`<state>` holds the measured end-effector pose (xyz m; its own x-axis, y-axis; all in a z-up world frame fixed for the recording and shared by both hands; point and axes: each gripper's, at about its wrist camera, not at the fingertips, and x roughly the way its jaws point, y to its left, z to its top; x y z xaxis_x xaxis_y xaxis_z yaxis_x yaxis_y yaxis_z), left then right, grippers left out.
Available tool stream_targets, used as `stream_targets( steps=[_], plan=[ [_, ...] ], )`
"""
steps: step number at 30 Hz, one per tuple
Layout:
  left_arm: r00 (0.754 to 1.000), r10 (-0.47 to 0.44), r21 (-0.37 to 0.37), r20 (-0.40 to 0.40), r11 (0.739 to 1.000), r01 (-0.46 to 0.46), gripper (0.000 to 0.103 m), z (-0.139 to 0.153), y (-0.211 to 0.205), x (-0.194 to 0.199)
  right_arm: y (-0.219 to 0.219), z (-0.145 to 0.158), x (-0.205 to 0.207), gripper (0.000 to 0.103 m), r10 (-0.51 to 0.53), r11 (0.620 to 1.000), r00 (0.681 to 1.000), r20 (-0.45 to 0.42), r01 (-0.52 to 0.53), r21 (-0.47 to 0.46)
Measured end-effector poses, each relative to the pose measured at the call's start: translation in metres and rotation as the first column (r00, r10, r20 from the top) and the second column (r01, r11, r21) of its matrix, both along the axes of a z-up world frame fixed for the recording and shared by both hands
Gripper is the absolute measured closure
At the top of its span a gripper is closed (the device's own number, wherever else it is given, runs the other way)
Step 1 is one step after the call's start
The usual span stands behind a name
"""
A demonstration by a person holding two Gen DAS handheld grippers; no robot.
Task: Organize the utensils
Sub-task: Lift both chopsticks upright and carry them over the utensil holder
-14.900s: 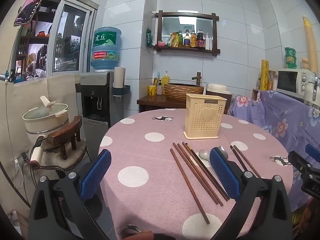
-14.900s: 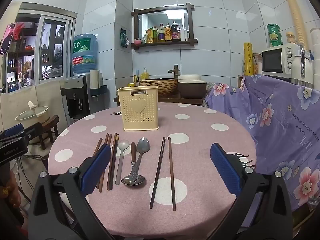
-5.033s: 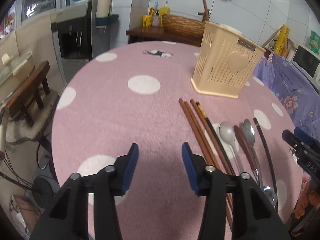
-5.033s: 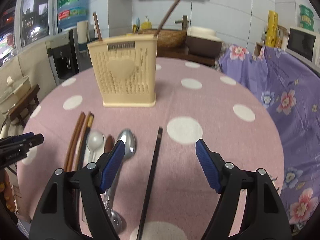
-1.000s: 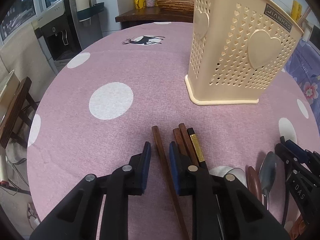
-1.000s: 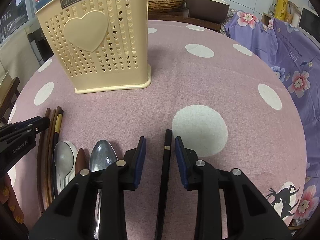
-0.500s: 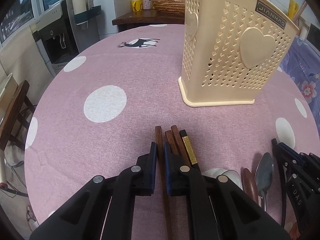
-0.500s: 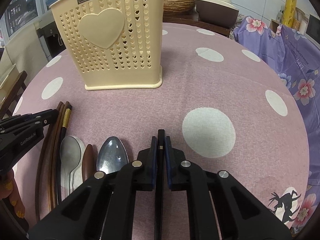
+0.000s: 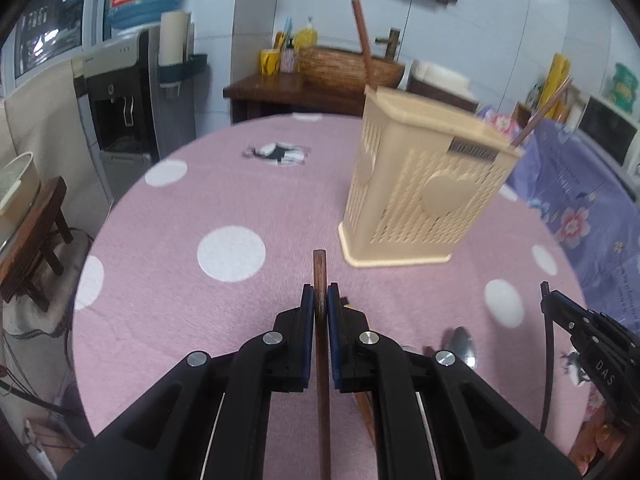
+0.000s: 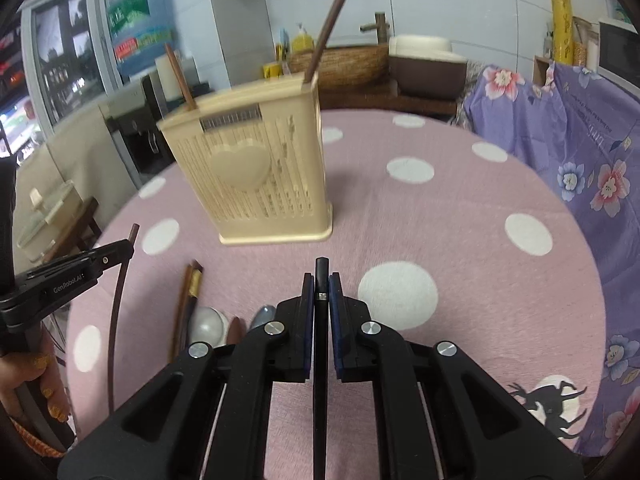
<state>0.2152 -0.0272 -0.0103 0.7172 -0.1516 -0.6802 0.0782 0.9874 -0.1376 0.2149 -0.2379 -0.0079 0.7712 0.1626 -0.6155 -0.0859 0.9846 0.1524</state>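
Note:
My left gripper [image 9: 319, 295] is shut on a brown chopstick [image 9: 319, 272] and holds it above the pink dotted table [image 9: 224, 208]. My right gripper [image 10: 321, 282] is shut on a black chopstick [image 10: 321, 269], also lifted. The cream utensil basket [image 9: 424, 192] stands ahead with two chopsticks upright in it; it also shows in the right wrist view [image 10: 256, 184]. Two chopsticks [image 10: 186, 300] and spoons [image 10: 208, 326] lie on the table between the grippers. The left gripper [image 10: 120, 248] shows at left in the right wrist view, the right gripper [image 9: 548, 300] at right in the left wrist view.
A water dispenser [image 9: 120, 96] stands at the far left and a wooden stool [image 9: 44, 220] beside the table. A purple flowered cloth [image 10: 580, 140] covers the furniture at right. A dark side table with a wicker basket [image 9: 344, 68] is behind the table.
Both grippers have closed fully on their chopsticks and lifted them off the table. Both views have tilted up and the basket looks farther away.

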Motion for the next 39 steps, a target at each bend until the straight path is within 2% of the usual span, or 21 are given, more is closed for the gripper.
stream_targets(
  steps=[6, 13, 18, 39],
  plan=[
    [0.994, -0.017, -0.042, 0.111, 0.999, 0.022, 0.095, 0.042, 0.011, -0.026, -0.01, 0.045, -0.032, 0.095, 0.008, 1.0, 0.993, 0.119, -0.009, 0.006],
    [0.979, -0.027, -0.054, 0.204, 0.998, 0.039, 0.095, 0.073, 0.019, -0.047, -0.019, 0.083, -0.06, 0.095, 0.025, 1.0, 0.977, 0.213, -0.026, 0.003],
    [0.97, -0.034, -0.045, 0.239, 0.998, 0.046, 0.095, 0.085, 0.018, -0.05, -0.017, 0.09, -0.062, 0.095, 0.041, 0.999, 0.973, 0.227, -0.039, -0.012],
    [0.96, -0.059, -0.039, 0.275, 0.997, 0.073, 0.095, 0.102, 0.022, -0.053, -0.013, 0.109, -0.066, 0.095, 0.091, 0.996, 0.965, 0.245, -0.092, -0.009]
  ],
)
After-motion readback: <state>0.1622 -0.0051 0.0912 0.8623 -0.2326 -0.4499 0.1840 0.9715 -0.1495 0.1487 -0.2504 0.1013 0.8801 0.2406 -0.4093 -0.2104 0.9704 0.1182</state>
